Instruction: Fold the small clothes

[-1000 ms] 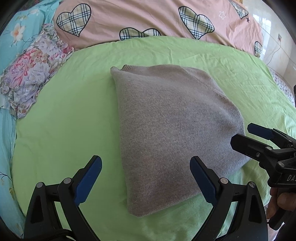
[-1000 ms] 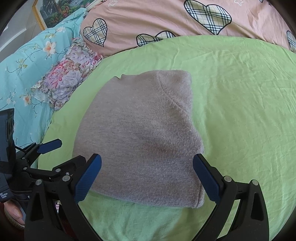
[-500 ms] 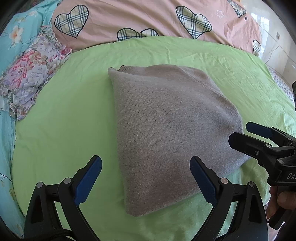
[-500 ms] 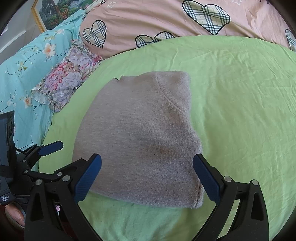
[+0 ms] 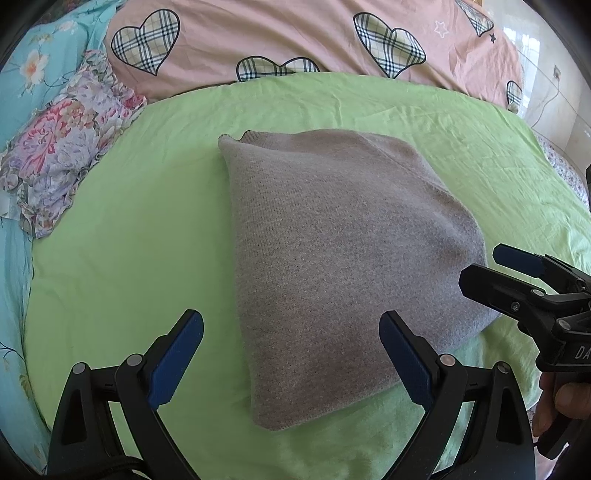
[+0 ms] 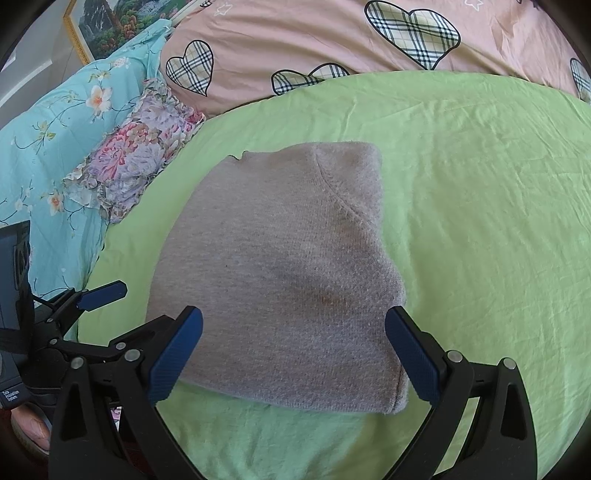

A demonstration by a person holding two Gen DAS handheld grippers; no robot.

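A grey knitted garment [image 5: 340,258] lies folded into a compact block on the green sheet [image 5: 129,258]; it also shows in the right wrist view [image 6: 288,280]. My left gripper [image 5: 291,354] is open and empty, held above the garment's near left corner. My right gripper [image 6: 295,347] is open and empty, above the garment's near edge. The right gripper also shows at the right edge of the left wrist view [image 5: 513,273], and the left gripper at the left edge of the right wrist view [image 6: 107,306]. Neither touches the cloth.
A pink quilt with plaid hearts [image 5: 295,40] lies along the far side of the bed. A floral pillow [image 5: 62,147] and a turquoise flowered cover [image 6: 44,140] lie at the left. A framed picture [image 6: 107,26] hangs at the far left.
Both grippers stay open and nearly still. The views shift only slightly; the garment has not moved.
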